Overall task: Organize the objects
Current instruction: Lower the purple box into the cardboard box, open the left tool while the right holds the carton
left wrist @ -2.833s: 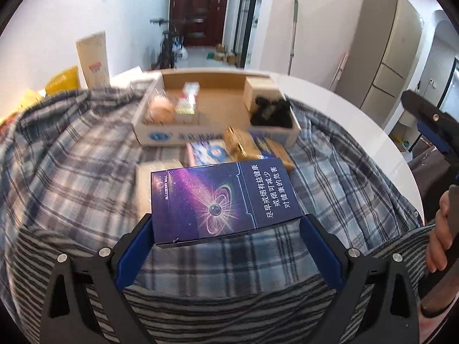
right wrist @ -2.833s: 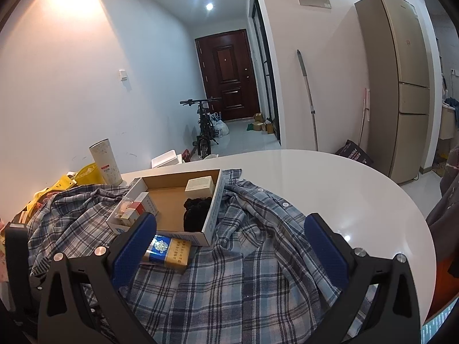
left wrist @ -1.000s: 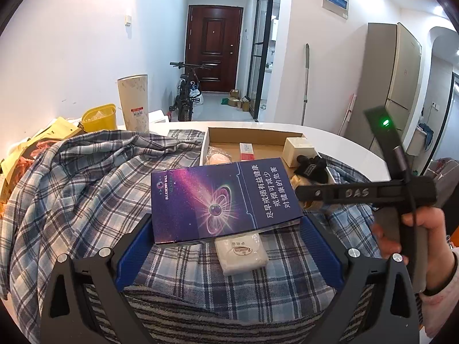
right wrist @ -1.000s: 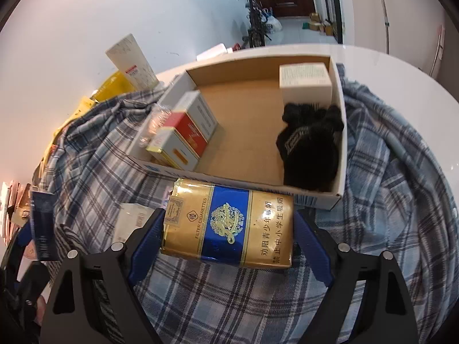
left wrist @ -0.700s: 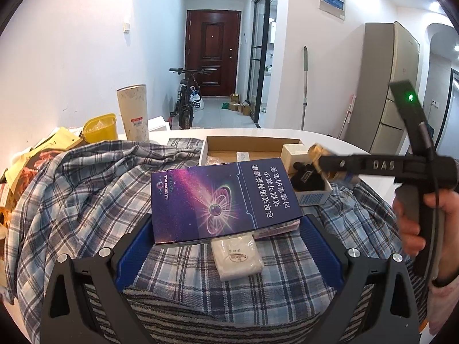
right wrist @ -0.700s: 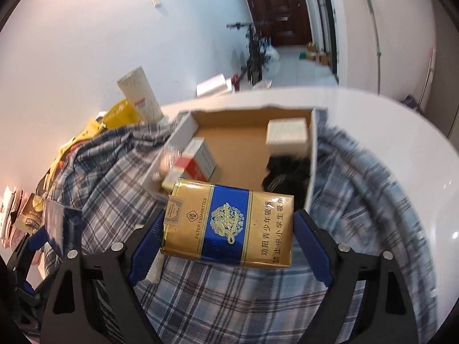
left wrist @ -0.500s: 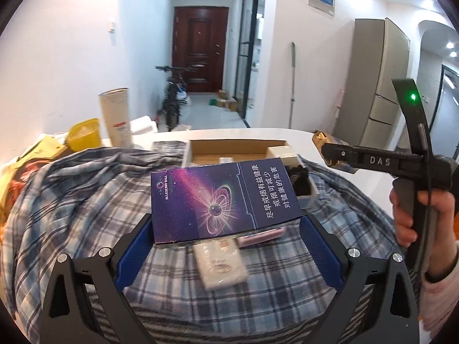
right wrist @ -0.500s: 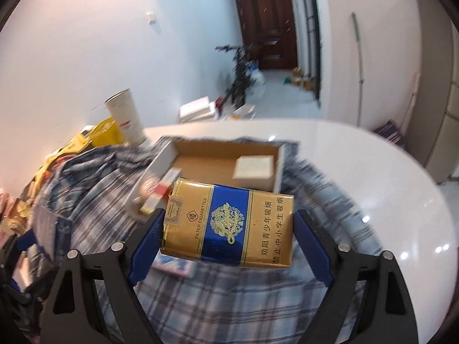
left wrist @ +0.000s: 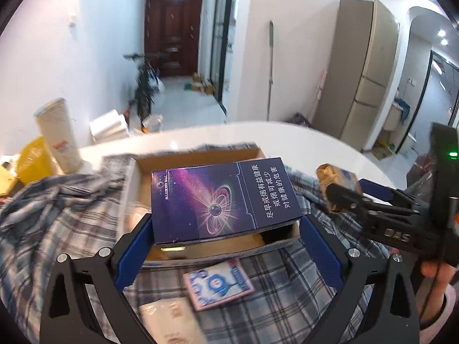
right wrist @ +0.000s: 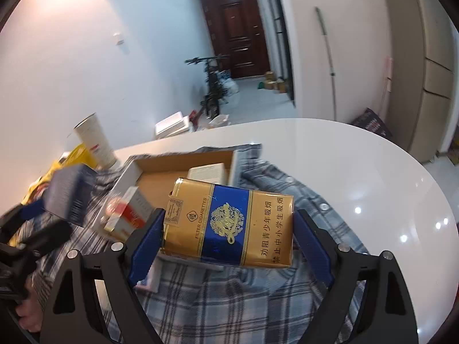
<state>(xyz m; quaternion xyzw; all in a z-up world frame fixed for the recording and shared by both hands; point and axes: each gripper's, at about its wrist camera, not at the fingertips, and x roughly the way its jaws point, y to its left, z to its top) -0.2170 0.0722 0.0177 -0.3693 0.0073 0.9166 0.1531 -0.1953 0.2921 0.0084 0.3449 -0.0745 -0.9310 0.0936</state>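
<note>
Carrying a purple, galaxy-printed cardboard cigarette carton (left wrist: 223, 200), the left hand-held gripper (left wrist: 225, 239) is closed on it from both sides, its blue pads pressed to the carton's short ends. A second ago this carton was held over the blue-and-white plaid shirt (left wrist: 57, 215) spread across the white round tabletop (left wrist: 315, 143), with the shallow open cardboard box (left wrist: 200, 157) further off; now the carton is seen hanging directly above that box, so the drop-off point appears to have been reached and only lowering and release seem to remain. Below the box's near wall, a small pale blue-and-pink packet (left wrist: 218, 283) and a whitish wrapped packet (left wrist: 172, 318) are left lying on the shirt, apparently not yet sorted.

Further right, a gold-and-blue foil-wrapped cigarette carton (right wrist: 229, 226) is clamped between the pads of the right hand-held gripper (right wrist: 229, 246), the jaws standing wide around its length. A second ago it was held low, just in front of the box; it is now raised clear of the shirt, with the box behind and to its left. In the right wrist view, a red-and-white pack (right wrist: 126, 215) and a cream box (right wrist: 206, 172) are seen already inside. This carton is judged next in line for the box.
</note>
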